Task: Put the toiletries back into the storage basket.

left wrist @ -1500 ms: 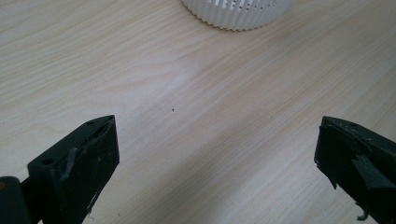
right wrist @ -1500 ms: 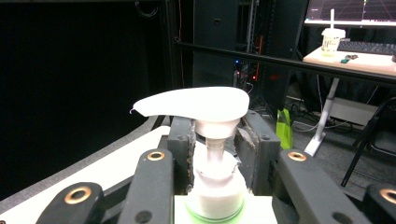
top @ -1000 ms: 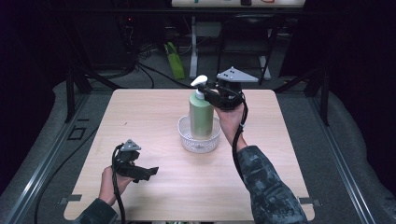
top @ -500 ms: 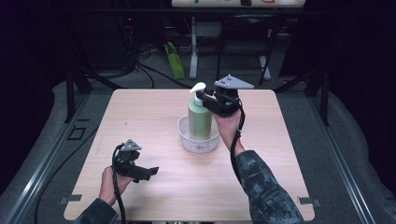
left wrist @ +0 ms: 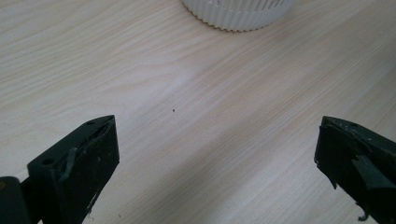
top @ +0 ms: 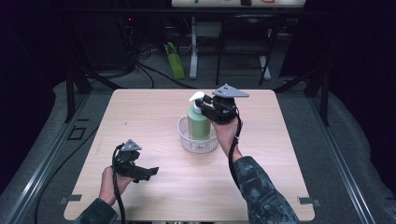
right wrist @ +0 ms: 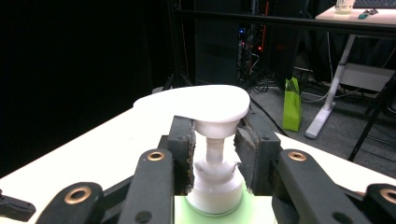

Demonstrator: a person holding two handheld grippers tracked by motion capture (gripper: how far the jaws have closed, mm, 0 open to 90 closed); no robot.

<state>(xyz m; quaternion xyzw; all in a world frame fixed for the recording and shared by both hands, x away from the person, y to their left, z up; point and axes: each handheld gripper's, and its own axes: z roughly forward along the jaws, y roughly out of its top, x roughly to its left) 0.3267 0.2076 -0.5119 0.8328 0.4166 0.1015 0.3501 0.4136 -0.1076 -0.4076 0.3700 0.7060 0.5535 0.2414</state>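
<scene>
Two tongs: right tongs (right wrist: 214, 154) clamp the pump neck of a green soap bottle (top: 198, 125) standing in a white basket (top: 196, 140) mid-bench; left tongs (left wrist: 215, 168) hover open. Goal unclear; apparently midway.

Bare table (top: 154, 116) lies open all round the central white basket (top: 198, 141) and its upright bottle (top: 198, 122)

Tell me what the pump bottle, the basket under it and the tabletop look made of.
Pump bottle: likely plastic, with a pale green matte body and a glossy white pump head.
Basket: probably white moulded plastic, judging by its ribbed wall.
Tabletop: pale wood or wood-look laminate with a visible grain and a smooth finish.
</scene>
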